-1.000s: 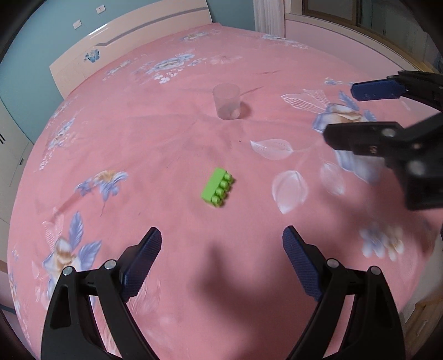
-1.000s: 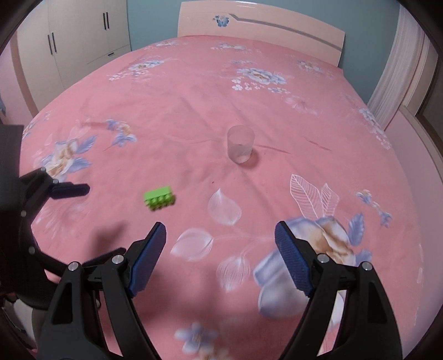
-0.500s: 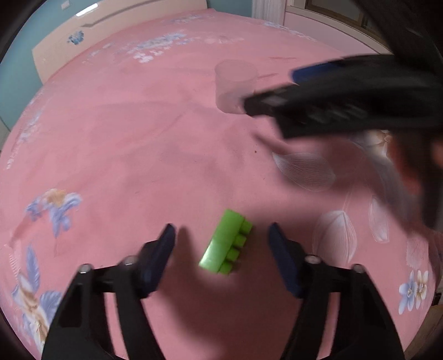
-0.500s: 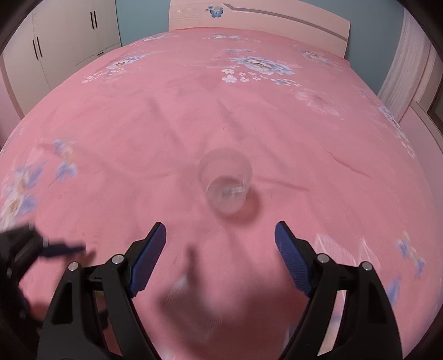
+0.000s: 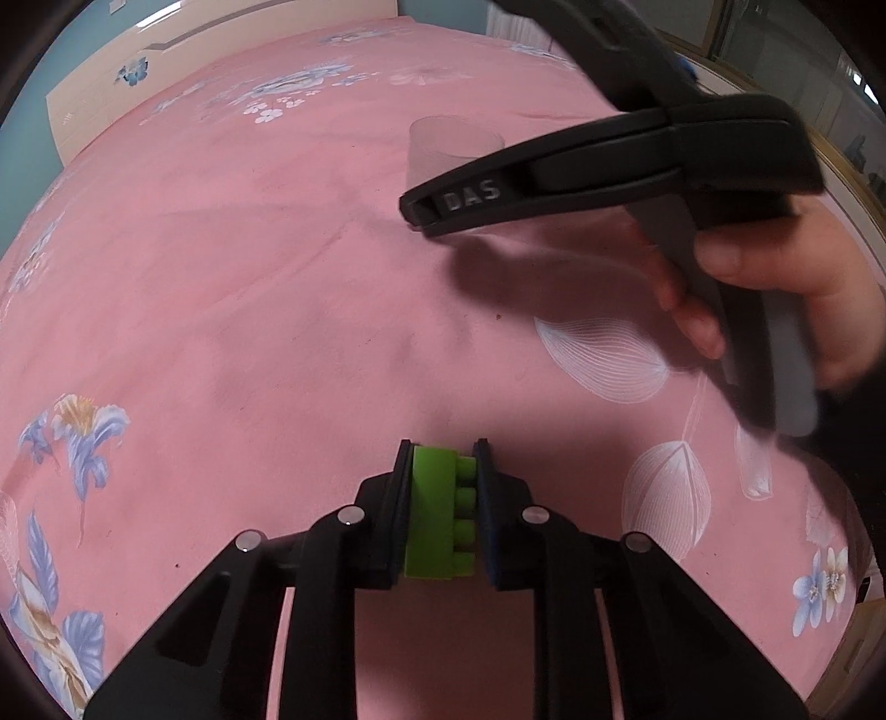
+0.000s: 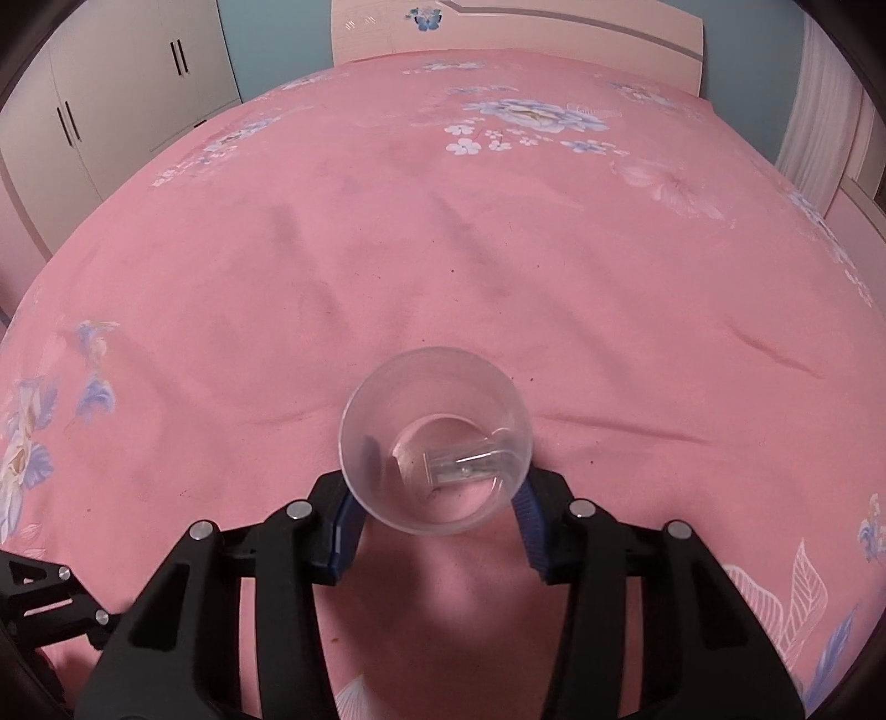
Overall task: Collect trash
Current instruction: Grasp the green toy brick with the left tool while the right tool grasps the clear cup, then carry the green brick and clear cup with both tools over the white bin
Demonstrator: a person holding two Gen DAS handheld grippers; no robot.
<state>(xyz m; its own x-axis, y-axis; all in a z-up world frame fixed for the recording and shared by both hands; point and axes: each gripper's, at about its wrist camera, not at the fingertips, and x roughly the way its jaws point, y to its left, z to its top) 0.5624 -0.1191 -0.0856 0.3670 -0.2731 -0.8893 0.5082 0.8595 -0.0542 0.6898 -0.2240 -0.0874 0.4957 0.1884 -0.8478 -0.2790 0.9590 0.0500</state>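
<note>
Left tongs (image 5: pixel 442 509) clenched on a green toy brick (image 5: pixel 437 515), studs facing the right pad, down on the pink flowered bedspread (image 5: pixel 249 288). Seen only from the left camera: a hand (image 5: pixel 775 288) squeezing the handle of the right tongs, ahead and to the right, with the clear plastic cup (image 5: pixel 443 149) half hidden behind them. Seen only from the right camera: right tongs (image 6: pixel 437 515) closing around that cup (image 6: pixel 437 437), blue pads against its sides, rim upward, upright on the bedspread (image 6: pixel 443 249); white wardrobe (image 6: pixel 111 105) far left, headboard (image 6: pixel 515 27) beyond.
</note>
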